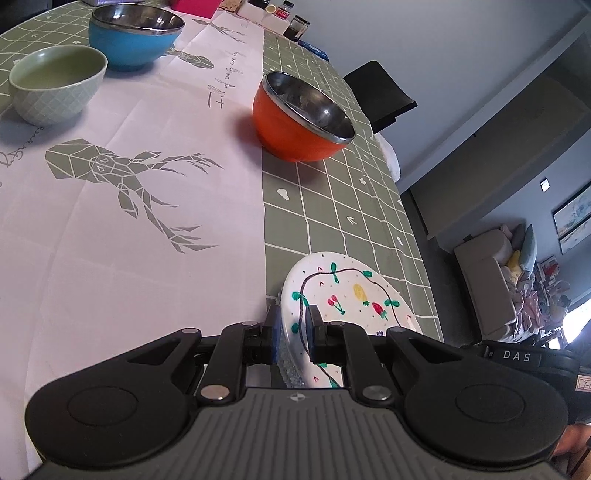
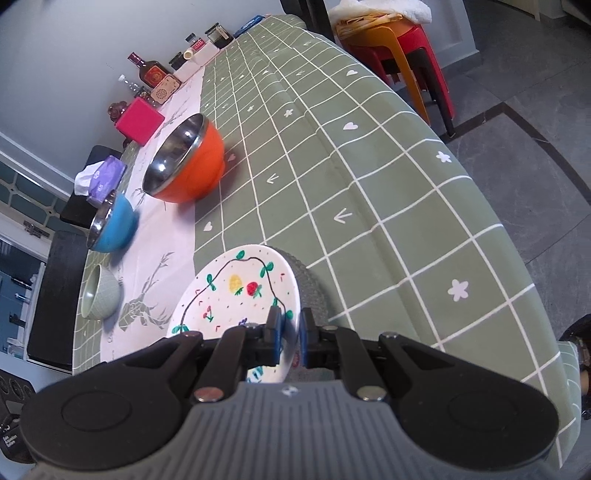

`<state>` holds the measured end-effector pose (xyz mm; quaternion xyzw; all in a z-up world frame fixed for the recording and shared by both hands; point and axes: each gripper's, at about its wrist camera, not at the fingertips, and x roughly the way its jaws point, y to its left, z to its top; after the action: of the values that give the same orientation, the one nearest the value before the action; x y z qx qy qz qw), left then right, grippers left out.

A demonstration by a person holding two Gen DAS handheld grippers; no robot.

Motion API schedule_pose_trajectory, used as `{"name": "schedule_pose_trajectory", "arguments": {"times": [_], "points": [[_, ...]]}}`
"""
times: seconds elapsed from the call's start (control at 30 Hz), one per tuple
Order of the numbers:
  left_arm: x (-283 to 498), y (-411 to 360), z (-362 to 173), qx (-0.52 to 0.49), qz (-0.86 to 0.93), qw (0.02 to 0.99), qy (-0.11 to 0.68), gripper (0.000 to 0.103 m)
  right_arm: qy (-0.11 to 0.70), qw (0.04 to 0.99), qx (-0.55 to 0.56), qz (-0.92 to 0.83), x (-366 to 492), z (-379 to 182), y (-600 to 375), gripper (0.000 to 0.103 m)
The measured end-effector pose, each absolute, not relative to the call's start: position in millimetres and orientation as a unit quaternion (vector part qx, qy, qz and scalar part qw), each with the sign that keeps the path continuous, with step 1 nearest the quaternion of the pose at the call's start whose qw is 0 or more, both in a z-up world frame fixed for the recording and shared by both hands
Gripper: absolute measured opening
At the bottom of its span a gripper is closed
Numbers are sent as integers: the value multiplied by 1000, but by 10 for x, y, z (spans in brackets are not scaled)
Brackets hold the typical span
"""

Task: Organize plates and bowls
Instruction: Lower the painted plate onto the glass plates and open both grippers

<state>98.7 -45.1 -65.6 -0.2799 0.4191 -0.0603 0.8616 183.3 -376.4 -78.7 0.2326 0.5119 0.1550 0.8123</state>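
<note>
Left hand-held gripper (image 1: pixel 292 334): black linkage arms, blue pads, pinching the rim of the painted plate (image 1: pixel 351 295) on one side. Right hand-held gripper (image 2: pixel 290 334): same build, jaws pressed onto the opposite rim of the same plate (image 2: pixel 236 295). Plate sits between the two grippers at the near edge of the surface (image 2: pixel 369 184), over the green part of the cloth; whether it rests on the cloth or is lifted clear cannot be told.

Plate: round, white, glossy, shallow. Hand-drawn decoration: a wavy dark line with green leaves, a yellow fruit, a red strawberry, a pair of red cherries, small scattered dots and ticks. In the right wrist view a grey, rough-textured round thing (image 2: pixel 314 291) lies just beside or under the plate; what it is cannot be told.

Cloth: sage green with a white grid, small white hearts, arrows and flowers. Centre strip pale pink, printed with grey geometric deer heads (image 1: pixel 110 170) and cursive script too distorted to read in full.

Farther on: orange bowl (image 1: pixel 301 118), rounded, shiny steel inside and steel rim, standing where pink meets green. Beyond it, pale green bowl (image 1: pixel 57 83), matte, with a lattice pattern outside, and blue bowl (image 1: pixel 135 35), steel-lined.

Far end: pink box (image 2: pixel 140 120), bottles and jars (image 2: pixel 151 72), labels unreadable.

Black band at right of left wrist view reads "DAS" (image 1: pixel 517 356).
</note>
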Motion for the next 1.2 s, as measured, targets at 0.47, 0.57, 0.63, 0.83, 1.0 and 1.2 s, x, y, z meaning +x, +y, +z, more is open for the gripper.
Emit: {"name": "schedule_pose_trajectory", "arguments": {"times": [0.47,0.57,0.63,0.83,1.0,1.2], "points": [[1010,-494,-677,-255,-71,863,431,15,506,829,183,150,1818,-747,-3657,10],[1013,-495,-673,-255,-76,862,432,19,506,831,179,151,1817,-743,-3643,12],[1020,-496,-670,-253,-79,861,433,20,505,831,179,150,1806,-742,-3646,12],[1029,-493,-670,-249,-84,861,435,20,505,831,180,147,1803,-732,-3641,12],[1049,-490,-656,-242,-90,861,438,21,505,831,182,144,1804,-726,-3641,13],[1048,-456,-620,-240,-95,864,433,21,492,844,160,137,1774,-664,-3585,25]]}}
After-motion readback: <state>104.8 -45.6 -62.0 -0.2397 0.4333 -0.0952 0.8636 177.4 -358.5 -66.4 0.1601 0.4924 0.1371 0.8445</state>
